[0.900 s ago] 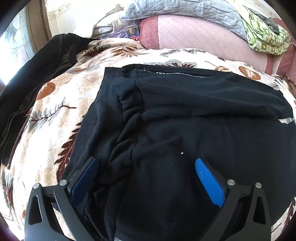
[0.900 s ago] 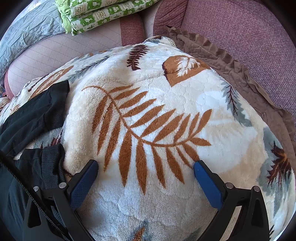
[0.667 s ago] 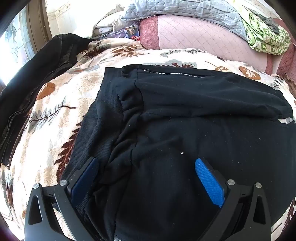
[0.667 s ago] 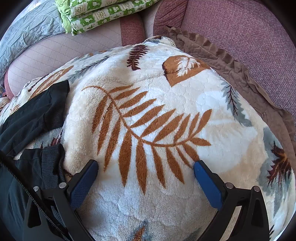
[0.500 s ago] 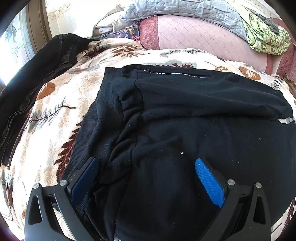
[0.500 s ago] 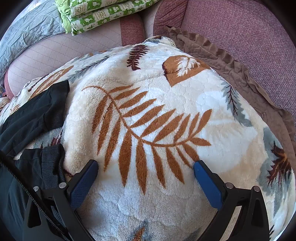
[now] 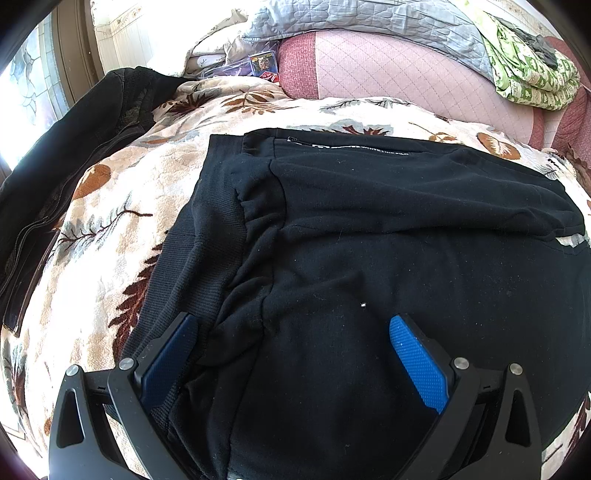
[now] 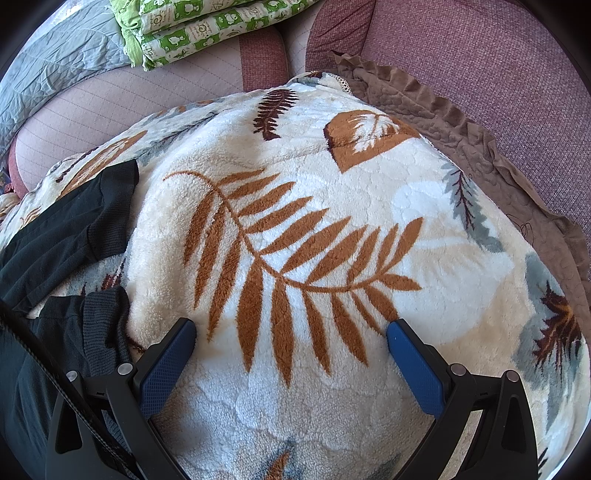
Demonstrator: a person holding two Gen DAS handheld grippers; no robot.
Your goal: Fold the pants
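1. Left wrist view: the left gripper is spread wide over the black pants, holding nothing. Its left blue pad sits over the ribbed waistband and its right pad over plain cloth. The pants stretch ahead of the gripper and off to its right, lying on a leaf-print blanket. A black jacket lies far to the left. A pink cushion is ahead, beyond the pants.

2. Right wrist view: the right gripper is also wide apart and empty, above the blanket. The pants' two cuffed leg ends lie left of the gripper, one just beside its left finger. A folded green quilt sits far ahead on the left.
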